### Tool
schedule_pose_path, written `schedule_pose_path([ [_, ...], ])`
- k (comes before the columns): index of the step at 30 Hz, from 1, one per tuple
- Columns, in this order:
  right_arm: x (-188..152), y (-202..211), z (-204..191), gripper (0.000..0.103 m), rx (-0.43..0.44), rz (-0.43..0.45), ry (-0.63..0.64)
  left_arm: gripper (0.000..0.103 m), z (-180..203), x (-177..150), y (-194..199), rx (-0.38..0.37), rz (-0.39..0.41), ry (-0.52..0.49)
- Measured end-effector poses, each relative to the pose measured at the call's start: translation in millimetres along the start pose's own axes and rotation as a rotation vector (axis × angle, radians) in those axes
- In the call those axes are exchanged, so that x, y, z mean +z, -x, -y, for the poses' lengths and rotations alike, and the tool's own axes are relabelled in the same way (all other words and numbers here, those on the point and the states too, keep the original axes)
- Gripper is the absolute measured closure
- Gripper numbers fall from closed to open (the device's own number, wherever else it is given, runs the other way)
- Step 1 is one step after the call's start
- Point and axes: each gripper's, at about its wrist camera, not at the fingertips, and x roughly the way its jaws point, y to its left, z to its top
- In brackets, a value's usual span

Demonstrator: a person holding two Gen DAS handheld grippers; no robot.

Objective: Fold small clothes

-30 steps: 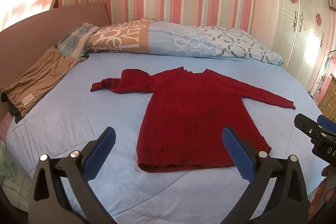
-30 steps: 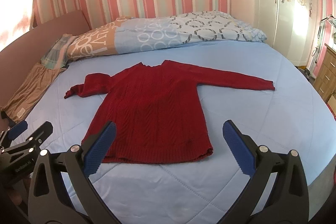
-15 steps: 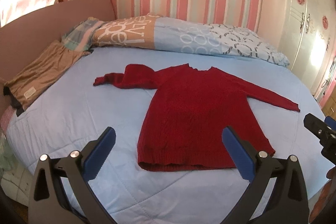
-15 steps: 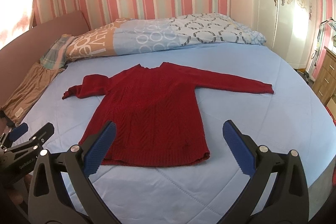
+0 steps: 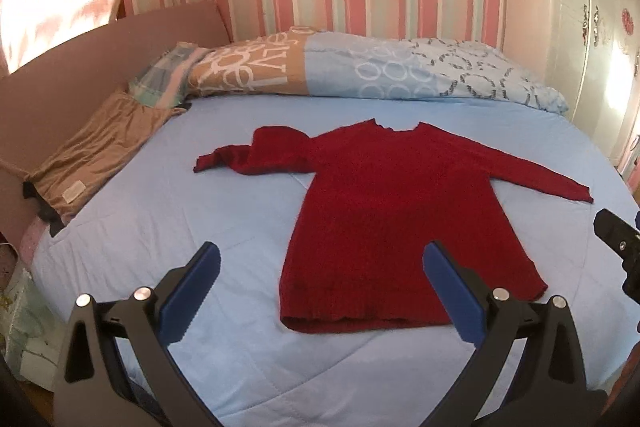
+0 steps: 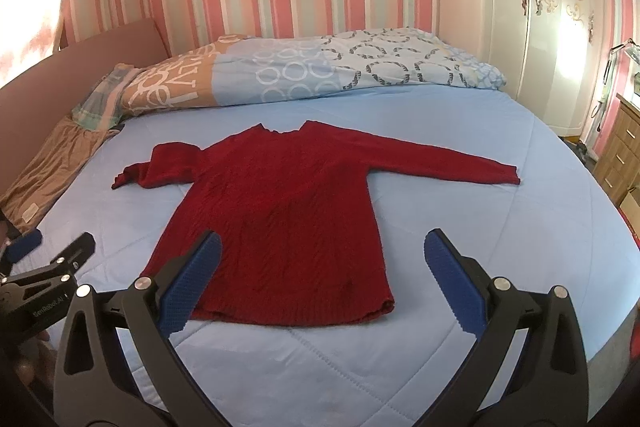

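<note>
A red knitted sweater (image 5: 396,211) lies flat on the light blue bed (image 5: 160,235), hem toward me. Its right sleeve is stretched out straight; its left sleeve is bunched and folded near the shoulder. It also shows in the right wrist view (image 6: 280,223). My left gripper (image 5: 320,287) is open and empty, held above the bed in front of the hem's left corner. My right gripper (image 6: 322,279) is open and empty, in front of the hem's right part. Each gripper shows at the edge of the other's view.
A rolled patterned duvet (image 5: 360,71) lies along the far side of the bed. A folded tan garment (image 5: 96,155) rests at the left by the pink headboard (image 5: 60,87). A white wardrobe (image 6: 552,11) and wooden drawers (image 6: 624,155) stand at the right.
Both grippers have drifted slightly; the left one has shifted left, so the sweater sits further right in its view. The sweater has not moved. Both grippers stay open.
</note>
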Motion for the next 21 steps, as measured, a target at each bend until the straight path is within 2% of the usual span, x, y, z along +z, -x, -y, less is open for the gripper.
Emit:
schedule_pose_path([
  [4,4.4,-12.8,10.2,0.003,-0.023,0.002,0.013,0.001,2.7,2.0,-8.3,-0.011,-0.016,0.02],
  [8,12.5,-31.0,33.6,0.003,-0.062,-0.002,0.007,0.001,5.5,4.1,-15.8,-0.037,0.001,0.027],
  [13,26.0,-53.0,64.8,0.003,-0.104,0.009,0.032,0.001,12.6,14.5,-32.2,-0.008,0.036,0.03],
  [17,38.4,-75.3,99.9,0.003,-0.113,0.021,0.037,0.001,24.2,25.4,-53.0,0.028,0.048,0.017],
  [21,53.5,-98.7,153.2,0.003,-0.157,0.035,0.027,0.001,36.5,36.7,-74.4,0.05,0.06,0.009],
])
